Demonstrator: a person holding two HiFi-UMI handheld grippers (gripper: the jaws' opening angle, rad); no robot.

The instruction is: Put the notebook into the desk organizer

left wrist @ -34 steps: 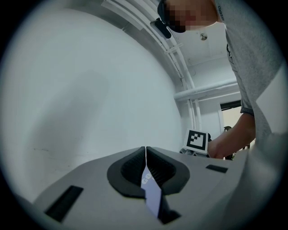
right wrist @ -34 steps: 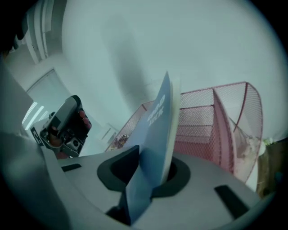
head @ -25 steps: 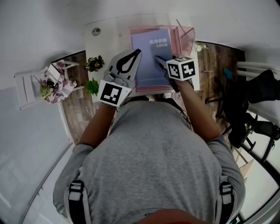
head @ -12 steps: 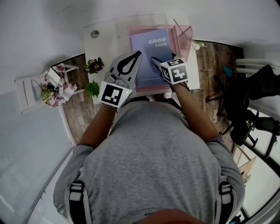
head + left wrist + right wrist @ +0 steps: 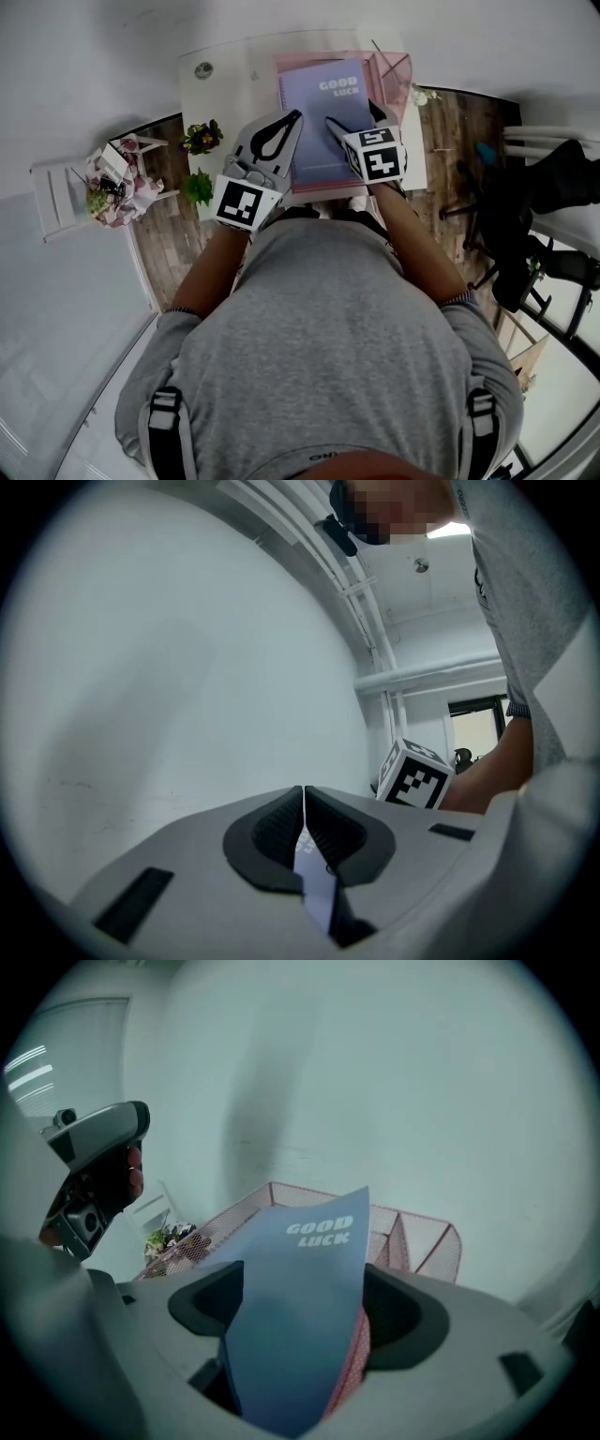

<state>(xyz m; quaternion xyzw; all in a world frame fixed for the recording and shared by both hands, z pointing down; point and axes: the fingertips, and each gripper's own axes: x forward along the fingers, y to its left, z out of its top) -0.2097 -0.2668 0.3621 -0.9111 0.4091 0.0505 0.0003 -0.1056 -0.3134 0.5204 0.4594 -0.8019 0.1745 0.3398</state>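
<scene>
Pink mesh of the desk organizer is seen along the far, right and near sides of the notebook. The notebook lies flat with its "GOOD LUCK" cover upward, so it is judged to be already laid in the organizer's tray on the white table. The step in hand is taken to be the release.

The jaws of the right gripper have just been opening and are now spread wide. The notebook's near end is seen between them but is not pressed by the pads. The jaws of the left gripper are closed together at the notebook's left edge. Only a thin pale-blue strip is shown in the slit behind the pads, and nothing can be said to be gripped there.

For the next move, the right gripper should probably be drawn back toward the person, with the jaws kept wide so that the cover is not caught. Room is open on that near side. At the far right, the upright mesh compartments stand close.
</scene>
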